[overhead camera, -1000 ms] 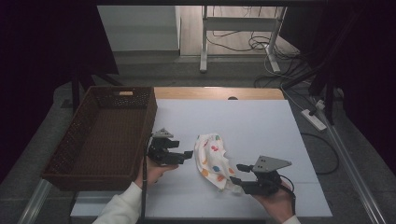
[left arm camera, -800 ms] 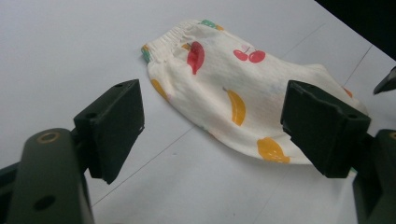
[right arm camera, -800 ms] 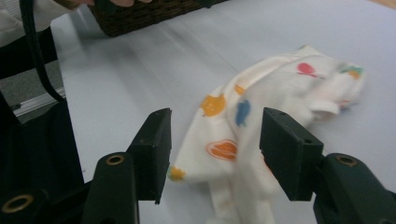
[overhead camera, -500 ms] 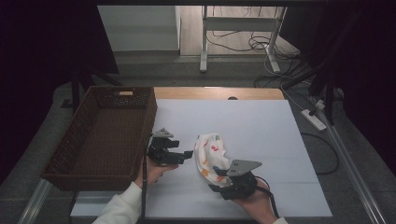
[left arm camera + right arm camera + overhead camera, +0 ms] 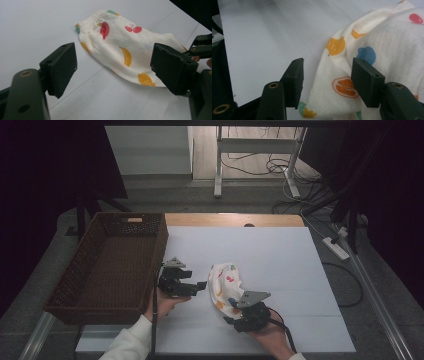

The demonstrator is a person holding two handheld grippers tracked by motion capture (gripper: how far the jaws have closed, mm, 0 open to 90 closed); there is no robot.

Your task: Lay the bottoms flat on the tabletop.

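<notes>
My left gripper (image 5: 201, 285) hovers just beside the left edge of the small shorts (image 5: 226, 285), its fingers (image 5: 61, 67) spread wide and holding nothing. The shorts, cream with a fruit print, lie crumpled on the white bench (image 5: 280, 255), near the front. My right gripper (image 5: 230, 316) is at their near end, its fingers (image 5: 294, 77) spread on both sides of the cloth edge; I cannot tell if they touch it. That near end is partly hidden under this gripper. The brown basket (image 5: 80, 270) stands to the left.
</notes>
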